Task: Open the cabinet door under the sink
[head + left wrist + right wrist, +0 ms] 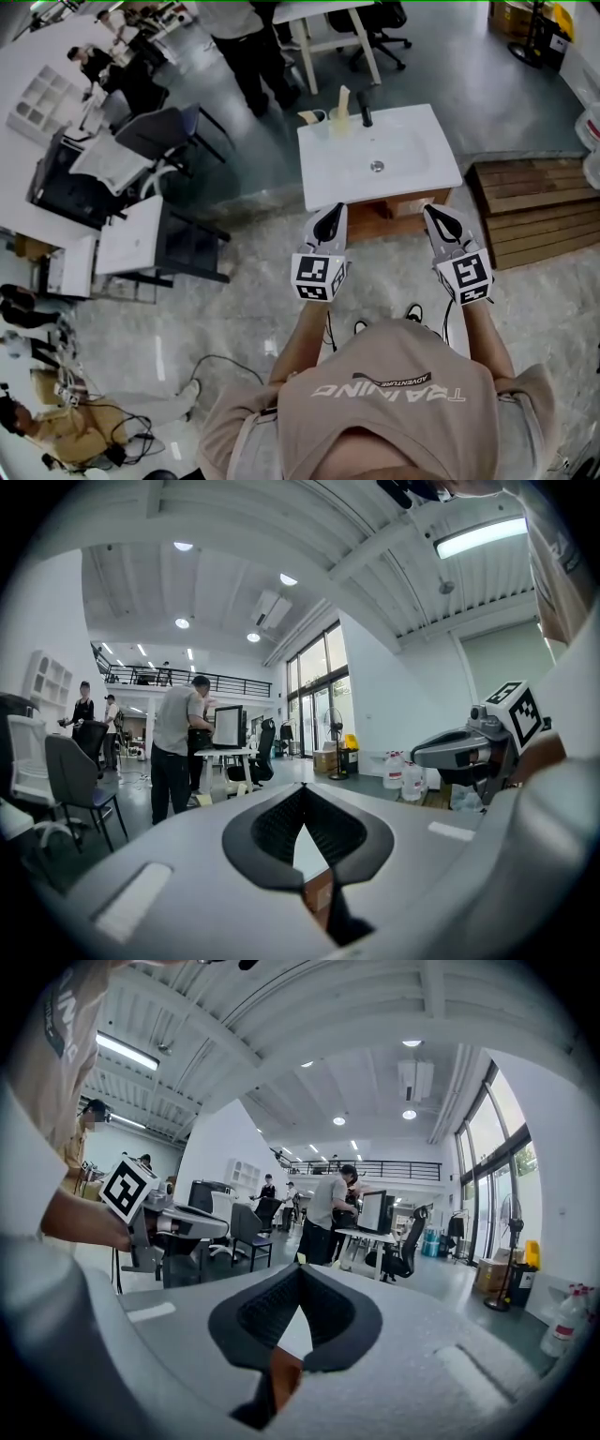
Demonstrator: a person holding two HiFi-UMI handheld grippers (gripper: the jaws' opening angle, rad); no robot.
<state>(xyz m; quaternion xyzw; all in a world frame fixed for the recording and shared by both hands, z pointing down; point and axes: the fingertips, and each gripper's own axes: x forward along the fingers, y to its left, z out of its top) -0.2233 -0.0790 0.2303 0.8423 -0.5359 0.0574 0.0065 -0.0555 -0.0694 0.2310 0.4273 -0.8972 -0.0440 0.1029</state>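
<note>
The wooden cabinet [392,214] under the white sink [375,155] stands just above the centre of the head view. Only a strip of its front shows below the basin's near edge. From this steep angle you cannot tell how its door stands.

You hold your left tool [332,214] and right tool [433,214] side by side in front of it, one toward each near corner of the sink top. Whether either touches the unit cannot be made out. Each tool is clenched, its black pads meeting at the tips with nothing between them. In both gripper views, a sliver of white top and brown wood shows through the gap below the joined tips.

A black faucet [365,108] rises at the far edge of the sink, with a pale cup [339,116] just to its left and the drain [377,166] in the middle of the basin. A wooden pallet [534,211] lies on the floor to the right of the sink. At the top of the frame, a person in dark trousers [251,56] stands beside a white desk [323,14]. A grey office chair [155,131] sits at upper left.
</note>
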